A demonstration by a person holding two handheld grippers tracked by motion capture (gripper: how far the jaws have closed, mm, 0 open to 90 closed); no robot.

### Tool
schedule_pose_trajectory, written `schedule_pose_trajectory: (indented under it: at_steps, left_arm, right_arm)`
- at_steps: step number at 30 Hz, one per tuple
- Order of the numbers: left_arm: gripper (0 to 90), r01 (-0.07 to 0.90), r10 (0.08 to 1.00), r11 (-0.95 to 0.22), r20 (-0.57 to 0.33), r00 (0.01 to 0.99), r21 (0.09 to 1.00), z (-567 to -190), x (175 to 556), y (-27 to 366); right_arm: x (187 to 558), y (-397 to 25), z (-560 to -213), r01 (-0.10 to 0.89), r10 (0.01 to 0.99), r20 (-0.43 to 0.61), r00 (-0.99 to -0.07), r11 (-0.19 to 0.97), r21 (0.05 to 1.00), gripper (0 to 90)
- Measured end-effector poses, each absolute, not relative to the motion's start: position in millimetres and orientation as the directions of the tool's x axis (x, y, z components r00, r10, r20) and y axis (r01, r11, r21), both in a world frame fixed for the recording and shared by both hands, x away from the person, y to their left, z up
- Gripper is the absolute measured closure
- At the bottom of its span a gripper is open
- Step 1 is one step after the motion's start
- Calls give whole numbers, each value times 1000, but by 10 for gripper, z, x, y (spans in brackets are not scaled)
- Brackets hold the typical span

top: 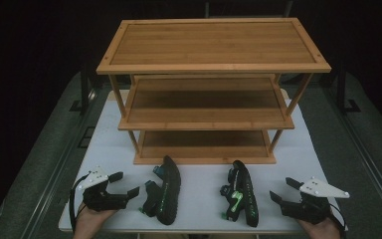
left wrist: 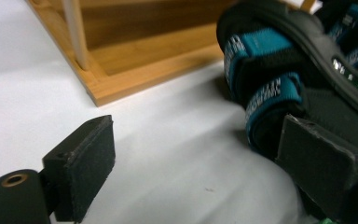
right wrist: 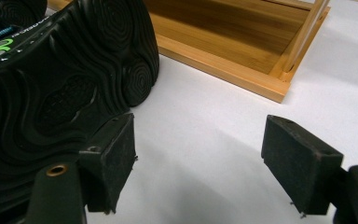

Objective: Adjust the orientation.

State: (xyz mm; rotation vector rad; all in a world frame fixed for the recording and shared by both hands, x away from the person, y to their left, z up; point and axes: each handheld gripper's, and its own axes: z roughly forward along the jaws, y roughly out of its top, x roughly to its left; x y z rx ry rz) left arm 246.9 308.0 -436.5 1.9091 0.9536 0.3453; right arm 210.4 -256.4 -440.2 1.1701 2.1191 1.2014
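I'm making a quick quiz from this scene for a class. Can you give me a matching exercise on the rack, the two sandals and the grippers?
Things:
1. left sandal
2. right sandal
3. wooden rack
4. left gripper

Descriptions:
a. three shelves, nothing on them
b. lying on its side, teal straps
c. open, beside the teal-strapped sandal
d. lying on its side, green details

Pairs: 1-b, 2-d, 3-a, 4-c
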Motion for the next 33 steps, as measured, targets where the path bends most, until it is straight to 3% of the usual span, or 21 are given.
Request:
schedule_pose_trajectory:
  at_steps: [7, 26, 33]
  left_arm:
    - [140, 491, 716, -302, -145, 682, 817, -4413, 2482, 3004]
    - [490, 512, 631, -363, -199, 750, 779, -4490, 2594, 2690]
    - [542, 497, 610, -355, -207, 765, 792, -4457, 2588, 2643]
  right_arm:
    - [2097, -2560, -4406, 460, 831, 36, -555, 271, 846, 253]
    - [2097, -2504, -4410, 453, 820, 27, -571, 287, 844, 253]
    - [2097, -2498, -4411, 453, 819, 28, -573, 288, 843, 253]
